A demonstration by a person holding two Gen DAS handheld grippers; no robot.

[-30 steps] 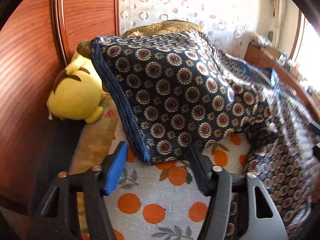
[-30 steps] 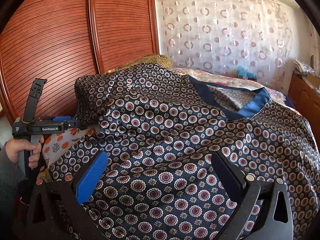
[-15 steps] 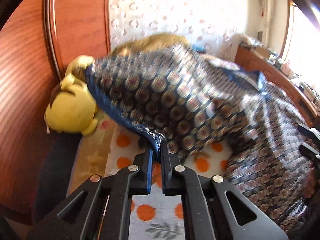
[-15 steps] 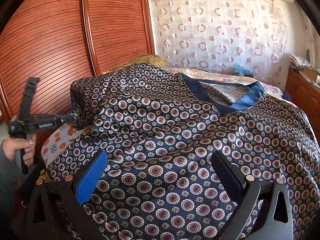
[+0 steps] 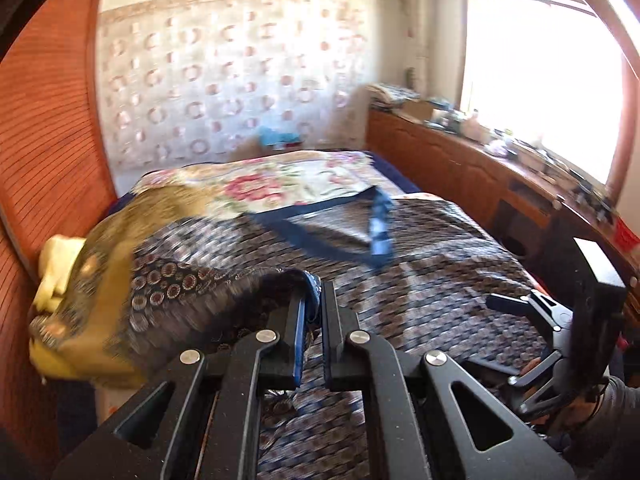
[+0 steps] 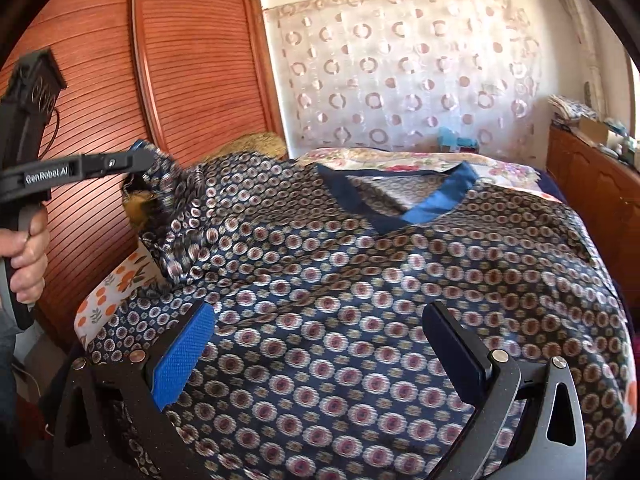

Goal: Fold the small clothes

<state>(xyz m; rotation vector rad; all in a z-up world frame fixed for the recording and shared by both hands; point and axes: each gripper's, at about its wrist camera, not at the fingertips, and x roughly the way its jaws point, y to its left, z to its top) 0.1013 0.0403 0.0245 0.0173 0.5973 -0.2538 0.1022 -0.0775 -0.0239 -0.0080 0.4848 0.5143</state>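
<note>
The patterned shirt [image 6: 360,280] lies spread over the bed [image 5: 304,176], a dark navy cloth, smooth with a slight sheen, covered in small round medallions, with a plain blue band at its V neck [image 6: 436,204]. One sleeve end [image 5: 224,280] is lifted off the bed, pinched flat between the jaws of the left gripper [image 5: 314,304], which are clamped tight on its blue hem. From the right wrist view that same left gripper [image 6: 136,160] shows at the left edge, held up by a hand [image 6: 24,256], with the sleeve hanging from it in loose folds. The right gripper [image 6: 320,332] hangs over the shirt's lower half with its jaws spread wide, one blue textured pad [image 6: 184,356] facing a black one, nothing between them.

Under the shirt lies a white sheet with orange fruit prints [image 6: 108,296], and farther up the bed a floral cover [image 5: 280,184]. A yellow plush toy [image 5: 56,272] sits by the ribbed reddish wooden wardrobe doors [image 6: 192,60]. Behind the bed hangs a sheer curtain with ring patterns [image 6: 400,72]. A low wooden cabinet [image 5: 440,160], cluttered on top, runs beneath a bright window [image 5: 540,80].
</note>
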